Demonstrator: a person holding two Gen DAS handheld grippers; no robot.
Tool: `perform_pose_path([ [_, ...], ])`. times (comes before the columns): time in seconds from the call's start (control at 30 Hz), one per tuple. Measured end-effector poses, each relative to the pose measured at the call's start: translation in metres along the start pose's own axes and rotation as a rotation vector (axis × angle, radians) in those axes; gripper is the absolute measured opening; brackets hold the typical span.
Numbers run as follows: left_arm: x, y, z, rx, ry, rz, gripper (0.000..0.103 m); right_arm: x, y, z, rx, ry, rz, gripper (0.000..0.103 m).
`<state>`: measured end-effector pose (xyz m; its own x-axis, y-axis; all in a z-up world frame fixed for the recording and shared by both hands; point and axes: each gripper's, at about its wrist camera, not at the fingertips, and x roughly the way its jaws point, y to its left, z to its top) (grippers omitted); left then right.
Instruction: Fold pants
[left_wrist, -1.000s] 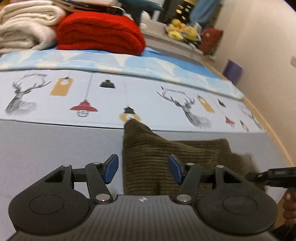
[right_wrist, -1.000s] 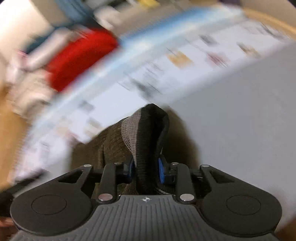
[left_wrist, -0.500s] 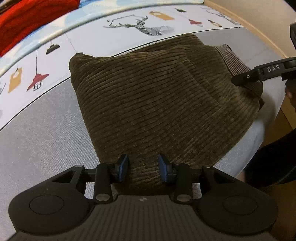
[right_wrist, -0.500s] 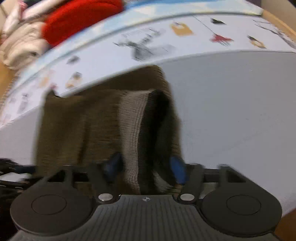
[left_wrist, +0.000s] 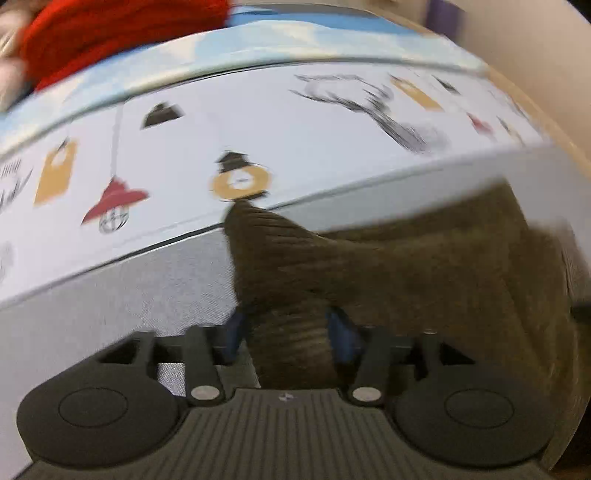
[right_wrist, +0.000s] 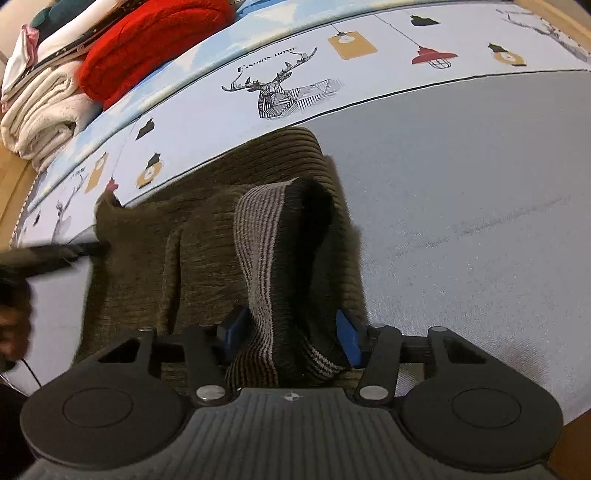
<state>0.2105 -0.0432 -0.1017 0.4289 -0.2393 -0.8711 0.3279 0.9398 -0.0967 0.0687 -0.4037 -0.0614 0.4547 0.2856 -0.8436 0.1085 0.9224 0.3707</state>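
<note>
Both tools are clamped on the brown corduroy pants (right_wrist: 207, 236) now. Left tool (left_wrist: 286, 328) has lifted its corner off the bed (right_wrist: 480, 184) since half a second ago, right tool (right_wrist: 291, 339) pinches the ribbed waistband.

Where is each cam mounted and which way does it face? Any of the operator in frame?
Left wrist: on the left tool, looking along its fingers over corduroy pants toward the printed bedsheet; no body visible.
Right wrist: on the right tool, facing the ribbed waistband it pinches; a blurred hand shows at left.
Shared: pants, bedsheet, red blanket.
</note>
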Motion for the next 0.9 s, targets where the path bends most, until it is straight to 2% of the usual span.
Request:
perform_pose_path([
  [0.03,-0.003,0.006,0.004,-0.055,-0.009,-0.025,0.060,-0.003,0.003,0.007,-0.018,-0.027,-0.012,0.056],
  [0.1,-0.008,0.017,0.010,-0.141,-0.030,-0.063,0.062,-0.008,0.007,0.021,-0.043,-0.084,-0.003,0.068],
  [0.13,-0.008,0.020,0.012,-0.174,-0.030,-0.076,0.068,-0.006,0.007,0.028,-0.050,-0.097,0.012,0.079],
  [0.17,-0.005,0.024,0.014,-0.205,-0.018,-0.085,0.075,0.001,0.007,0.037,-0.062,-0.090,0.027,0.084],
  [0.23,0.003,0.030,0.013,-0.259,0.033,-0.112,0.075,0.022,0.004,0.048,-0.074,-0.033,0.016,0.086],
  [0.33,0.018,0.037,0.005,-0.349,0.125,-0.193,0.078,0.052,-0.013,0.055,0.015,0.044,0.071,0.100],
  [0.37,0.022,0.036,0.004,-0.366,0.137,-0.207,0.079,0.059,-0.017,0.057,0.049,0.071,0.114,0.100],
  [0.43,0.032,0.040,0.003,-0.384,0.148,-0.222,0.079,0.067,-0.018,0.061,0.042,0.076,0.138,0.101],
  [0.5,0.037,0.041,0.003,-0.387,0.136,-0.229,0.079,0.070,-0.015,0.062,0.023,0.070,0.138,0.099],
  [0.53,0.036,0.040,0.005,-0.377,0.122,-0.224,0.069,0.070,-0.014,0.063,0.021,0.064,0.129,0.096],
  [0.57,0.033,0.036,0.006,-0.349,0.101,-0.212,0.057,0.068,-0.011,0.064,0.019,0.054,0.124,0.088],
  [0.6,0.027,0.030,0.008,-0.305,0.076,-0.191,0.051,0.065,-0.007,0.065,0.015,0.041,0.121,0.083],
  [0.63,0.019,0.024,0.012,-0.254,0.035,-0.162,0.039,0.062,-0.002,0.066,0.003,0.022,0.111,0.075],
  [0.67,0.010,0.023,0.016,-0.233,-0.012,-0.150,0.036,0.058,0.002,0.067,-0.012,-0.004,0.104,0.069],
  [0.7,0.002,0.025,0.019,-0.239,-0.050,-0.150,0.035,0.054,0.004,0.071,-0.012,-0.034,0.113,0.066],
  [0.77,-0.009,0.032,0.028,-0.242,-0.111,-0.131,0.035,0.049,0.004,0.081,0.013,-0.088,0.161,0.056],
  [0.9,-0.023,0.044,0.041,-0.225,-0.199,-0.072,0.035,0.049,0.027,0.104,-0.039,-0.158,0.210,0.055],
])
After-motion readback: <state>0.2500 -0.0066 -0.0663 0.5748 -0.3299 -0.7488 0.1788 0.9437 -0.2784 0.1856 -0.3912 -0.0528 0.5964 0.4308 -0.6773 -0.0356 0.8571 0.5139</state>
